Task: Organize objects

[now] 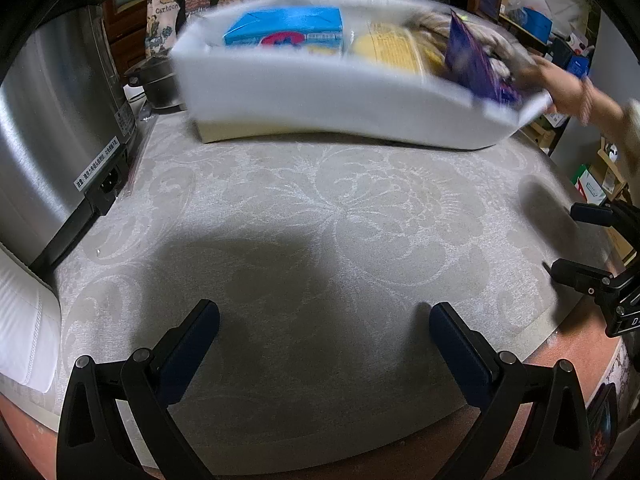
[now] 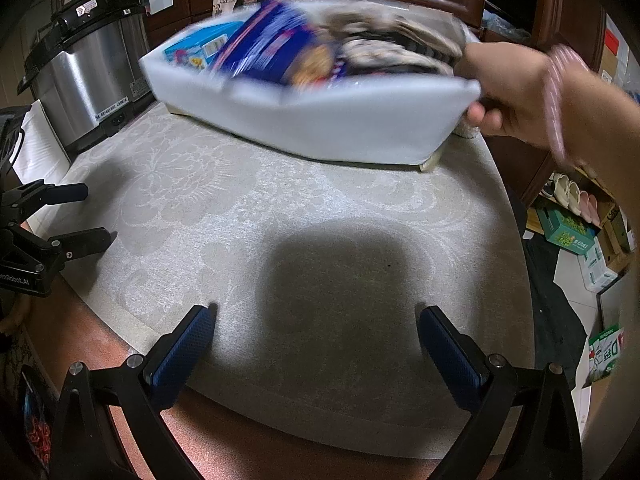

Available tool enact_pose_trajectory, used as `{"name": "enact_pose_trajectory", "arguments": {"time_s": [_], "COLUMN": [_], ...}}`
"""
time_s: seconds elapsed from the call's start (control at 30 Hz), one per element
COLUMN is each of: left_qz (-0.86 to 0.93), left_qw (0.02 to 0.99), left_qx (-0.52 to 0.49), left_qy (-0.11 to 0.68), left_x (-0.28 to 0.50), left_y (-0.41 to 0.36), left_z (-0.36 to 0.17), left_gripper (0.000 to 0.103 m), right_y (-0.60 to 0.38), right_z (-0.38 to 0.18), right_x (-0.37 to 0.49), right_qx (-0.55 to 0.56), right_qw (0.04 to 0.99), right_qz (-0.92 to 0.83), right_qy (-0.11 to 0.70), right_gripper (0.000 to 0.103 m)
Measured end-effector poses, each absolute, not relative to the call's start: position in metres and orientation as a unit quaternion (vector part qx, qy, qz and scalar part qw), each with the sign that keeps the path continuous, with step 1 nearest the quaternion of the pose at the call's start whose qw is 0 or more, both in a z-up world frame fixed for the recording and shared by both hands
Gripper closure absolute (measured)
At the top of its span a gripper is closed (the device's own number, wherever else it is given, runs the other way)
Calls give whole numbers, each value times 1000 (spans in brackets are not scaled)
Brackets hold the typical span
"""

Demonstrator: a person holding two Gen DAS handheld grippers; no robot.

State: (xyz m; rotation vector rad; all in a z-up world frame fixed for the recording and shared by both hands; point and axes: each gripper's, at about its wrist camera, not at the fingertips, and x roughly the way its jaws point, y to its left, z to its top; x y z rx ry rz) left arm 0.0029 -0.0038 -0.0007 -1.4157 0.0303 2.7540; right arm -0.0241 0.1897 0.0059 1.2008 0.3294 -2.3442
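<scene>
Resting wide apart: jaws of left gripper (image 1: 324, 320) and right gripper (image 2: 314, 324), nothing between them.
White bin (image 1: 320, 96) of packets at the tablecloth's (image 1: 320, 208) far edge, tilted, blurred; a bare hand (image 2: 508, 92) grips its right end.

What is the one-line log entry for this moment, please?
white bin: tilted, held by bare hand | left gripper: open, empty | right gripper: open, empty
</scene>
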Motion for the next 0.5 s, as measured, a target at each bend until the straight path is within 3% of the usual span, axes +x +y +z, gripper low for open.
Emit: {"name": "enact_pose_trajectory", "arguments": {"time_s": [0.5], "left_qz": [889], "left_qw": [22], "left_qx": [-457], "left_qy": [10], "left_x": [3], "left_y": [-4], "left_z": [-1], "left_gripper": [0], "right_y": [191], "right_z": [6], "right_x": [-24], "right_qx": [439], "right_qw": [246], "right_qz": [-856], "right_qy": [122], "right_gripper": [0]}}
